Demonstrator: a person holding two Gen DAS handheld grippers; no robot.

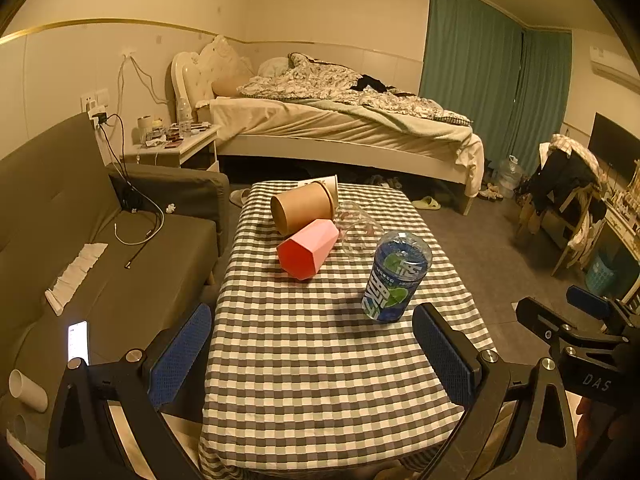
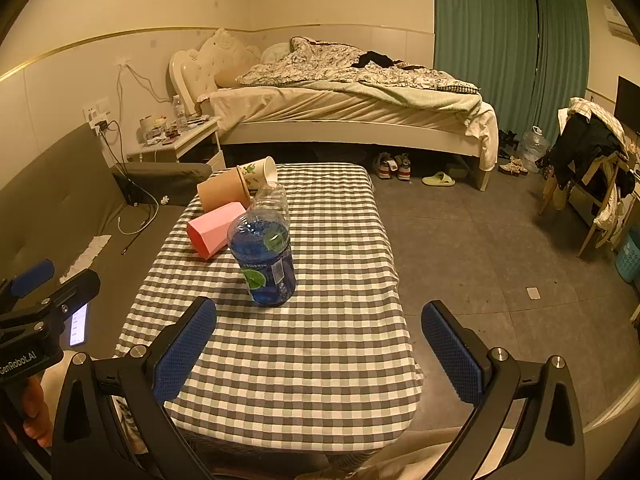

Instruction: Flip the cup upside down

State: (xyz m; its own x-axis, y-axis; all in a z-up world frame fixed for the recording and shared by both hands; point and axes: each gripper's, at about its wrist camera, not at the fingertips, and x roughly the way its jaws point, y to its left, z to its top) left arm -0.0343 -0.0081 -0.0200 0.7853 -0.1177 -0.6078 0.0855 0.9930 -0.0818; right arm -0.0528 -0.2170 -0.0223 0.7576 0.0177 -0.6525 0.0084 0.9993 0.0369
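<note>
Left gripper (image 1: 312,350) and right gripper (image 2: 320,346): fingers spread wide, nothing held, both above the near end of the checkered table (image 1: 320,380); blue cup (image 1: 396,276) stands upright mid-table; pink cup (image 1: 308,248), brown cup (image 1: 302,208) lie toppled behind it.

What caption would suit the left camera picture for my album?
Open left tool hovers before a checkered table with a blue cut bottle standing, and pink cup and brown cup lying sideways.
</note>
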